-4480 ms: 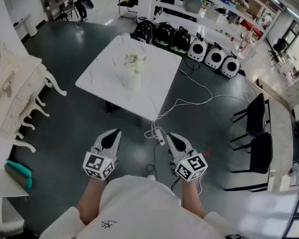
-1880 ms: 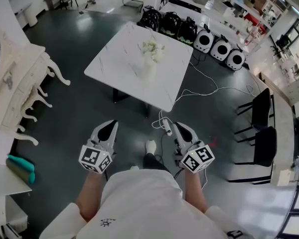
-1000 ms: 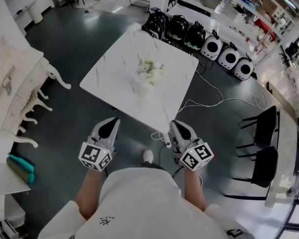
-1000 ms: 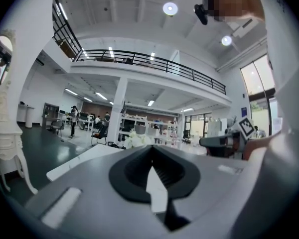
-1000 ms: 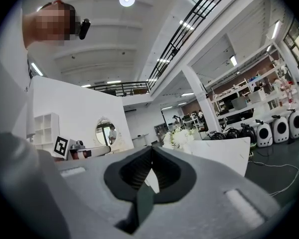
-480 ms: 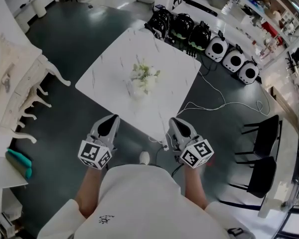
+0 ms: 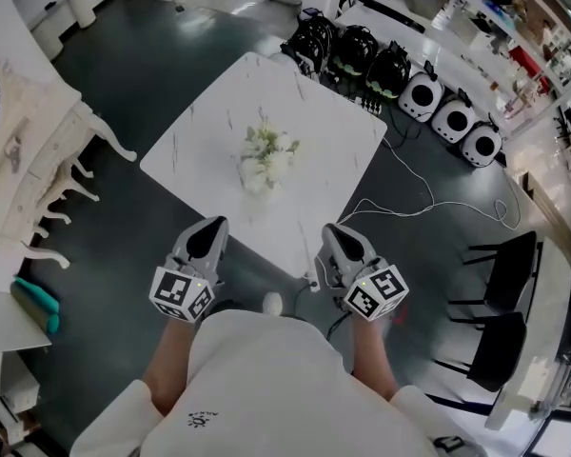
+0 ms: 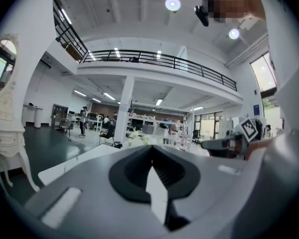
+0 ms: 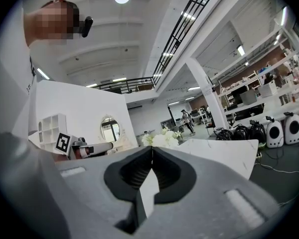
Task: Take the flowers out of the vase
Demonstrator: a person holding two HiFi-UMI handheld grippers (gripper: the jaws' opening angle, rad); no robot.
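**Head view: both grippers closed and empty at the table's near corner**

Head view shows your left gripper [image 7: 212, 225] and right gripper [image 7: 332, 229] held level and side by side, tips toward 12 o'clock. In each gripper view the two jaws meet along a single seam with nothing between them.

The flowers [image 7: 267, 152], pale white-green, stand in a white vase [image 7: 256, 180] near the middle of the marble table [image 7: 195, 127], at 12 o'clock from the grippers and apart from both. In the right gripper view they rise just above the jaw tips.

Compared with the earliest frame, where bare floor separated your grippers from the table, the table's near corner now lies between them and each tip overlaps a table edge. The bouquet has likewise drawn closer. The jaws are pressed together as before.

An ornate white dresser [image 7: 38, 160] stands at 9 o'clock of the table, a row of round carriers [image 7: 454, 117] at 2 o'clock, and a white cable [image 7: 428, 208] trails over the floor at 3 o'clock.
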